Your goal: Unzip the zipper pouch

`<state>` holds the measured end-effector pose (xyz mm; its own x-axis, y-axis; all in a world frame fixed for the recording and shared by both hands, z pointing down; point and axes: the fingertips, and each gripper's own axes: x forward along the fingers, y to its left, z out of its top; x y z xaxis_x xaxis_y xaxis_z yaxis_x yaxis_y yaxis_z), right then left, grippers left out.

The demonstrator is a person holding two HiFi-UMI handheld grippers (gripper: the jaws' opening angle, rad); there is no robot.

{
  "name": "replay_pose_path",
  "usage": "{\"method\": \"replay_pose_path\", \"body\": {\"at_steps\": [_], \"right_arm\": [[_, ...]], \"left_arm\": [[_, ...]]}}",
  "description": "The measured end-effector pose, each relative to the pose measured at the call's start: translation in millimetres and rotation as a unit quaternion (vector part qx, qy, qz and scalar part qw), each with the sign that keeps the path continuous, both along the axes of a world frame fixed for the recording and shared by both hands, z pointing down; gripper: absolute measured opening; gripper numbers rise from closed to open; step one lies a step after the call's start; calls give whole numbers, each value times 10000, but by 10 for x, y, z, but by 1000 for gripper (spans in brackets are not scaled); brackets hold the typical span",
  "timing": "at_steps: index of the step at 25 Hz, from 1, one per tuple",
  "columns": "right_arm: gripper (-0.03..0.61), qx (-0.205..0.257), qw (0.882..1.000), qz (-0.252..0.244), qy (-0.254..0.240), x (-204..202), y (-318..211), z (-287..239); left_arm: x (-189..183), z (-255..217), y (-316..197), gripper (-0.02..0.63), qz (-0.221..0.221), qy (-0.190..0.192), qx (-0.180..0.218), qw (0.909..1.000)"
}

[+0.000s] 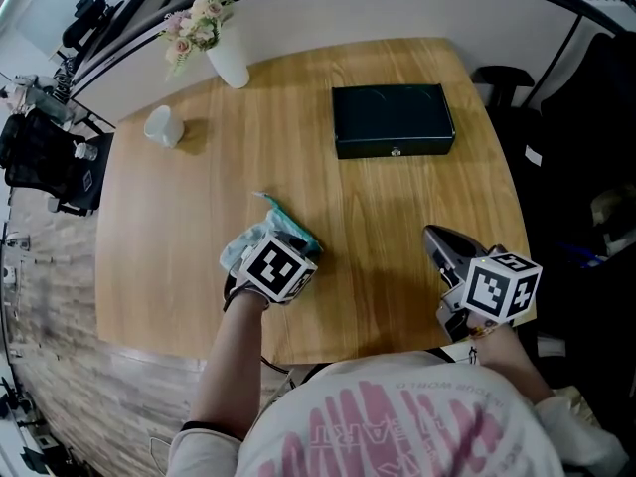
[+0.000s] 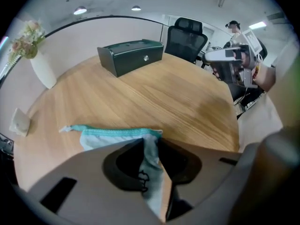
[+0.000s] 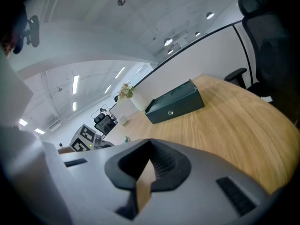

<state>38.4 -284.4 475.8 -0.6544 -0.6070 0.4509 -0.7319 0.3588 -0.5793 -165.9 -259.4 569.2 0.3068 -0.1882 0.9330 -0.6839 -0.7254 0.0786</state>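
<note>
The zipper pouch (image 1: 289, 226) is pale blue cloth with a teal zipper band along its top, lying near the middle of the round wooden table (image 1: 397, 207). My left gripper (image 1: 274, 245) sits over its near end. In the left gripper view the pouch (image 2: 110, 136) spreads out to the left, and a fold of its cloth runs down between the jaws of the left gripper (image 2: 149, 148), which pinch it. My right gripper (image 1: 441, 240) hovers by the table's near right edge, apart from the pouch. Its jaws (image 3: 149, 150) are shut with nothing between them.
A dark green box (image 1: 393, 119) with a small clasp lies at the far right of the table. A white vase of flowers (image 1: 227, 60) stands at the far edge, and a small white object (image 1: 164, 127) at the far left. A black office chair (image 2: 187, 37) stands beyond the table.
</note>
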Motion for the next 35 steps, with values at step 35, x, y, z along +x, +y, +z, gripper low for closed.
{"method": "replay_pose_path", "body": {"at_steps": [35], "right_arm": [[170, 2807, 9018, -3259, -411, -1040, 836, -1604]], "left_arm": [[1029, -2240, 602, 35, -346, 4891, 1312, 8616]]}}
